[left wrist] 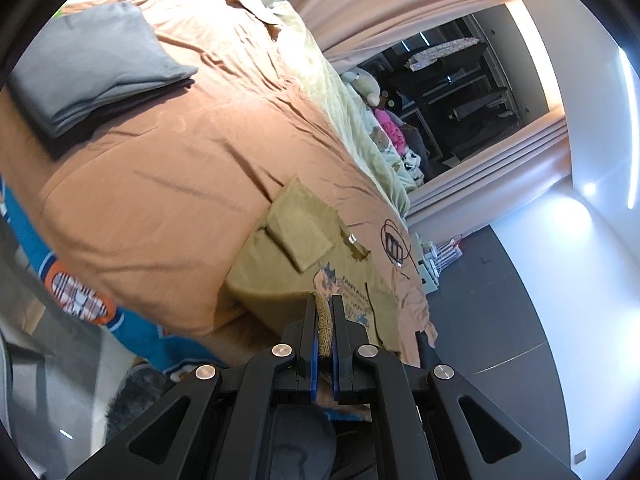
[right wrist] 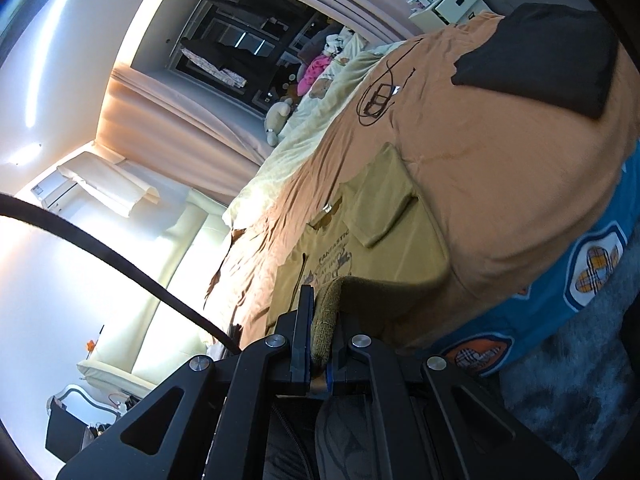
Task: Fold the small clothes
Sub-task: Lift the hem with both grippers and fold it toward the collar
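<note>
An olive-green small shirt (left wrist: pixel 304 248) with a printed front lies on the orange bedspread (left wrist: pixel 168 184), one sleeve folded in over its body. My left gripper (left wrist: pixel 324 300) is shut on the shirt's ribbed hem, lifted off the bed. In the right wrist view the same shirt (right wrist: pixel 384 216) stretches away from me, and my right gripper (right wrist: pixel 322 292) is shut on the other corner of that hem. The hem edge sags between the two grips.
A folded grey garment (left wrist: pixel 92 68) lies at the far left of the bed; a folded dark garment (right wrist: pixel 544 52) sits at the far right. A black cable and small device (left wrist: pixel 394 244) lie beyond the shirt. Stuffed toys (left wrist: pixel 384 120) line the window. Blue patterned sheet (right wrist: pixel 560 288) hangs below.
</note>
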### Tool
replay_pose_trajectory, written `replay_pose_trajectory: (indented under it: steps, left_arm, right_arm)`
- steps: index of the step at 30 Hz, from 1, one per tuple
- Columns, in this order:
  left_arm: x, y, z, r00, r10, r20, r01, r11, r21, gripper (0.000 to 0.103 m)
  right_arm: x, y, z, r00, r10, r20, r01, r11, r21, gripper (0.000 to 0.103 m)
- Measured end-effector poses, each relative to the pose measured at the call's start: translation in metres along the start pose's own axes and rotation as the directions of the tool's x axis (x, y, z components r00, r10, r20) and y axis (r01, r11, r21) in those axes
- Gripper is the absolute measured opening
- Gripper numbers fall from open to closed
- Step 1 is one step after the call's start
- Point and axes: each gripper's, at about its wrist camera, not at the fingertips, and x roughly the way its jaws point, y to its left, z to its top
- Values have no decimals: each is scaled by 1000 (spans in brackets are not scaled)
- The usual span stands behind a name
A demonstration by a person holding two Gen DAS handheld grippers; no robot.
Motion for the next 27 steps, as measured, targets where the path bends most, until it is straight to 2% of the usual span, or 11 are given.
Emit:
replay_pose_trajectory:
  steps: [13, 27]
  left_arm:
    - [68, -31, 55, 998, 60, -27, -57, 994, 88, 4]
    - [142, -37, 95, 990, 118, -74, -111, 989, 96, 4]
  right_arm:
    - [69, 8, 55, 999, -26, -34, 25, 1000, -17, 1]
    - [126, 14, 99, 993, -88, -75, 86, 996, -30, 1]
